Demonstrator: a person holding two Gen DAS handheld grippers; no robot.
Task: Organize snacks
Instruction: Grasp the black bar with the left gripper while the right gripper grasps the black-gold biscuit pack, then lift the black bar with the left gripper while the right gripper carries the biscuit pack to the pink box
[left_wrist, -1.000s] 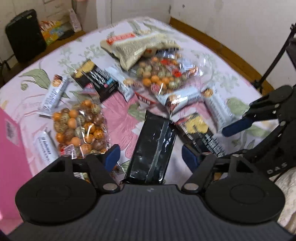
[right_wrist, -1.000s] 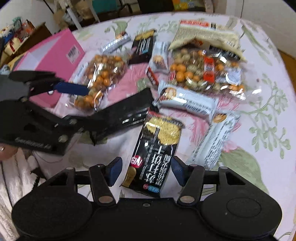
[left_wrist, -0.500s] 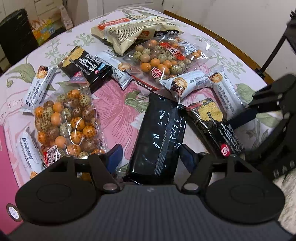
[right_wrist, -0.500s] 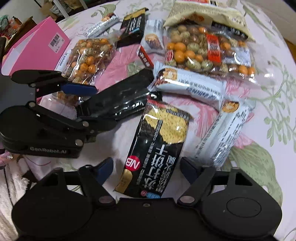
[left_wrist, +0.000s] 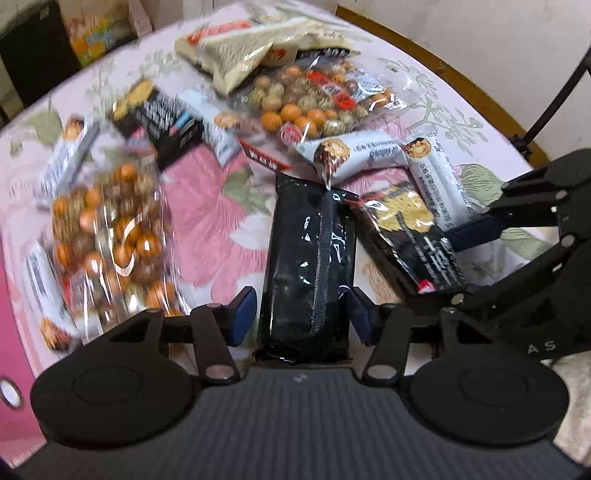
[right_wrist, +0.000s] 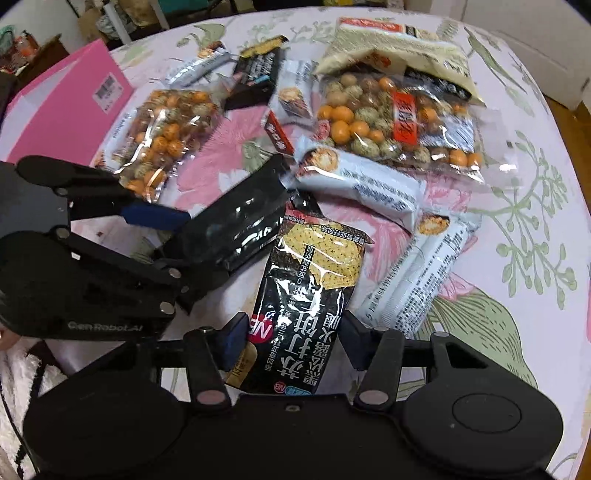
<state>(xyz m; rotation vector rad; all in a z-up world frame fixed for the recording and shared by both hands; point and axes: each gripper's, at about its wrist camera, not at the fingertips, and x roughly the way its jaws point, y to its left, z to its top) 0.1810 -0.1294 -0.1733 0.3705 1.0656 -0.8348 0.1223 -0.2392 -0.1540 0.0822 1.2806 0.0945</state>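
We see the left tool (left_wrist: 301, 315) set over the near end of a plain black packet (left_wrist: 308, 266), which lies flat on the flowered table (right_wrist: 517, 229). Its jaws have just been closing, with the packet between them. The right blue pad sits at the packet's edge and the left pad (left_wrist: 242, 314) stands just off the other edge, so we cannot tell whether they press on it yet. The packet's long axis runs straight away from this tool, its far end reaching toward a white snack bar (left_wrist: 362, 155).

The right tool (right_wrist: 291, 339) stands astride the near end of a black cracker packet (right_wrist: 306, 295) with a yellow picture and white lettering. Its jaws have also just been closing, with that packet between them. The left pad is at the packet's edge, while a narrow gap shows at the right pad, and we cannot tell whether the packet is gripped. This packet also points lengthwise away from its tool, leaning slightly to the right, and its far end lies against the far end of the plain black one, the two spreading apart toward the tools.

Beyond them lie two clear bags of orange and speckled balls (right_wrist: 162, 136), more white bars (right_wrist: 413, 280) and a pink box (right_wrist: 59, 107) at the left.
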